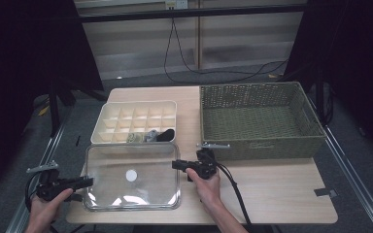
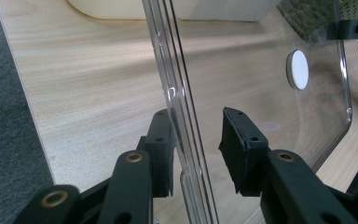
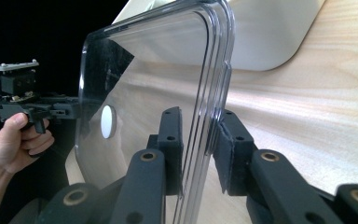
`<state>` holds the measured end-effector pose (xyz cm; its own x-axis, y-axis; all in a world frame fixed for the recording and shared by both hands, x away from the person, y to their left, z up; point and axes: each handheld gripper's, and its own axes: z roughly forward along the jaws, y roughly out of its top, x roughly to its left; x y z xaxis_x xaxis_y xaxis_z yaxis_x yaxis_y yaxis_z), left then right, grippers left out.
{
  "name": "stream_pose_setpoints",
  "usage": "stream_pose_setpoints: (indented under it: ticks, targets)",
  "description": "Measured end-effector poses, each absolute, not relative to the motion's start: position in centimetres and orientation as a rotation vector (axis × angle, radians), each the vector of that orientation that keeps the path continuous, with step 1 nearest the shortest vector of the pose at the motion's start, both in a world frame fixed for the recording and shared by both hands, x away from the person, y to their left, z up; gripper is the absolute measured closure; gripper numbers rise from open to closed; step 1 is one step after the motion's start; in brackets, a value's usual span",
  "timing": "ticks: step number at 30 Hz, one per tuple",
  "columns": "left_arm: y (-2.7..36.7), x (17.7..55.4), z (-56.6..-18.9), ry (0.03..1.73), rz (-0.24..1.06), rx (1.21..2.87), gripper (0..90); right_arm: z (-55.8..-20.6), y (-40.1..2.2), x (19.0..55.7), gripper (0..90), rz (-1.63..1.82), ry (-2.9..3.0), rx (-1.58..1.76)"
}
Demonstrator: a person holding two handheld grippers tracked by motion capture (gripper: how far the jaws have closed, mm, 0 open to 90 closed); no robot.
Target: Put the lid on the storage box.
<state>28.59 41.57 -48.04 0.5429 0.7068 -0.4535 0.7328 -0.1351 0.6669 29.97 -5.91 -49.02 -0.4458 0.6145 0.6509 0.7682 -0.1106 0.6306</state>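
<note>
Lid [image 1: 132,175], clear plastic, sits between 2 grippers: left gripper [image 2: 198,140] straddles its rim, one pad clear; right gripper [image 3: 200,140] pinches the opposite rim.

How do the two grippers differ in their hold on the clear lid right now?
The left gripper has the clear lid edge between its jaws, but one pad stands apart from it; the right gripper has both pads on the rim. The left gripper sits at the lid's left edge, the right gripper at its right edge. Both straddle the rim from outside.
</note>
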Motion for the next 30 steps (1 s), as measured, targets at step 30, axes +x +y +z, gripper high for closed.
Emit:
stream_pose_setpoints:
  ticks: [30]
  targets:
    - [41.1,29.5,-44.5,1.110,0.107,1.811,73.5,-45.0,-5.9,30.8,74.1,-1.692,-2.118,-1.556]
